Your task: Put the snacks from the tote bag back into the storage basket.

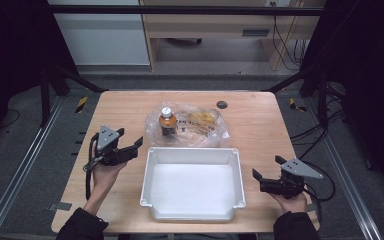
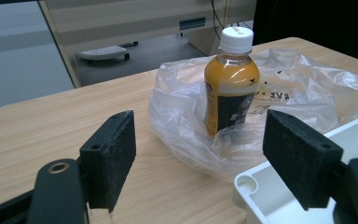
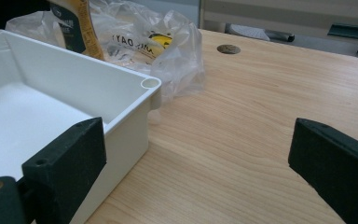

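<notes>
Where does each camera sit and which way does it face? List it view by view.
High view: above the person's side, facing forward and down on the table; forearms, left gripper and right gripper show.
Left gripper view: on the left gripper, open jaws facing the bottle in the plastic bag.
Right gripper view: on the right gripper, open jaws facing table and white tray.
All share bottle, bag, tray.

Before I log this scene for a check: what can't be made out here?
- Bottle base: left gripper view, the bag wraps it.
- Bottle top: right gripper view, cut by the top edge.
- Yellow item in the bag: high view, too small and crumpled over.
- Bag print: all views, folds break it.
</notes>
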`<move>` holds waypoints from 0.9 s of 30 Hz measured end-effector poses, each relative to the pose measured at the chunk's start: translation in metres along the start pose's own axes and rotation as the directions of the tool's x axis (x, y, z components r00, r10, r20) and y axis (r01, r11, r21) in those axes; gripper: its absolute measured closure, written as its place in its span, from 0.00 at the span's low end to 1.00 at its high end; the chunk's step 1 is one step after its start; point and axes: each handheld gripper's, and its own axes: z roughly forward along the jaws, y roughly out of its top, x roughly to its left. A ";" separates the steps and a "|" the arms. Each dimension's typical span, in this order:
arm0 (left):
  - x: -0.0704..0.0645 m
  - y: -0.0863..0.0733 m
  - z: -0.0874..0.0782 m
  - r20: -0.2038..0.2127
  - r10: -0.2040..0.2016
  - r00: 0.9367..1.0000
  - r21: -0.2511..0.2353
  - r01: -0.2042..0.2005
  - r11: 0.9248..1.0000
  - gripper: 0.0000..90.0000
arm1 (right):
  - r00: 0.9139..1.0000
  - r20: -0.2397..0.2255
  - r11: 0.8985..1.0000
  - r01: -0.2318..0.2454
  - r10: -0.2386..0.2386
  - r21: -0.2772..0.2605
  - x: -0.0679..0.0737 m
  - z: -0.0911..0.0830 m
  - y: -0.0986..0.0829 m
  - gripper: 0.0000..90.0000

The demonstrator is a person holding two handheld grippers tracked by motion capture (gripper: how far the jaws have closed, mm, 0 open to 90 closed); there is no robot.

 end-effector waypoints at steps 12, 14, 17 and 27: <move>-0.010 0.013 0.013 0.022 0.018 1.000 -0.015 -0.017 1.000 0.28 | 1.000 -0.008 1.000 -0.001 0.001 -0.002 0.000 0.000 0.001 0.05; -0.011 0.015 0.015 0.024 0.024 0.999 -0.017 -0.023 1.000 0.28 | 1.000 -0.008 1.000 -0.001 0.001 -0.002 0.000 0.000 0.001 0.05; -0.013 0.017 0.019 0.025 0.027 0.999 -0.015 -0.027 1.000 0.28 | 1.000 -0.011 1.000 -0.001 0.001 -0.002 0.001 0.000 0.001 0.05; -0.014 0.023 0.031 0.031 0.021 0.999 -0.011 -0.021 1.000 0.29 | 1.000 -0.021 1.000 0.003 -0.003 -0.001 0.002 0.002 0.001 0.06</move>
